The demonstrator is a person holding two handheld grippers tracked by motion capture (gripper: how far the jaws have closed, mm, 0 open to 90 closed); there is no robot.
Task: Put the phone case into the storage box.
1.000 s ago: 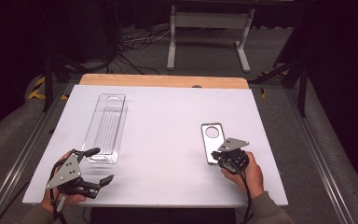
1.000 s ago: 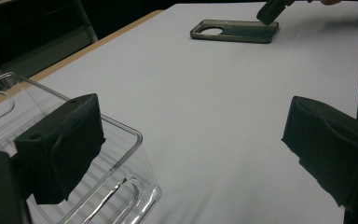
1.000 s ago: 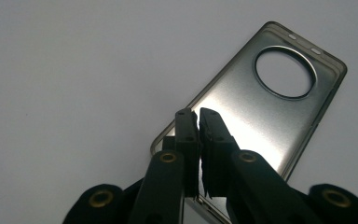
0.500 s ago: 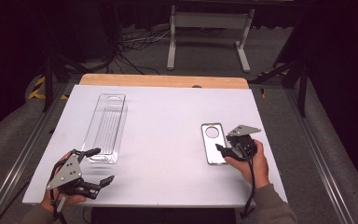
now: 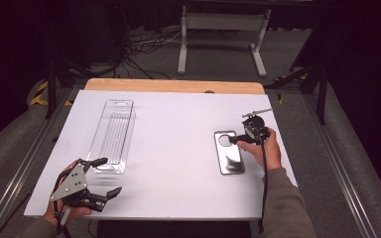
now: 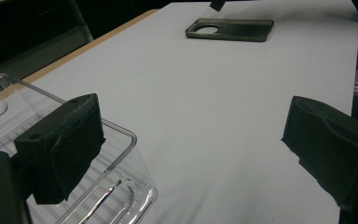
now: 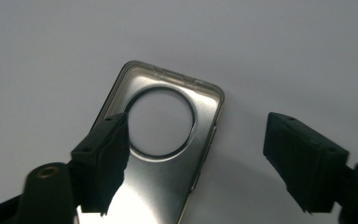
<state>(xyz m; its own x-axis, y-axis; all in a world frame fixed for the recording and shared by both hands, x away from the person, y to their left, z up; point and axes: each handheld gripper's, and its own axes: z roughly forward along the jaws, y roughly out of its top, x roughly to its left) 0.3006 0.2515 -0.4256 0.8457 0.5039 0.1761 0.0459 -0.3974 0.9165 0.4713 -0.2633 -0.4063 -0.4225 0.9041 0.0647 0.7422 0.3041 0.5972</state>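
- Two risks are standing out, both around the dark translucent phone case with a round camera cutout [image 5: 228,151], which is lying flat on the white table [image 5: 178,124], right of centre and well apart from the clear plastic rectangular tray [image 5: 113,135].
- Right gripper [image 7: 196,158] is hovering over the case's cutout end with jaws spread wide, holding nothing (one jaw over the case, the other over bare table).
- Risk one: the case is lying flat and thin, so closing jaws may be sliding over its rim and pushing it across the smooth table rather than pinching it.
- Risk two: a grip on one wall only may be letting the flexible case twist or drop in transit.
- Left gripper [image 5: 95,187] is resting released at the tray's near end; one jaw is sitting by the tray corner in the left gripper view, so a stray move may be nudging the tray.
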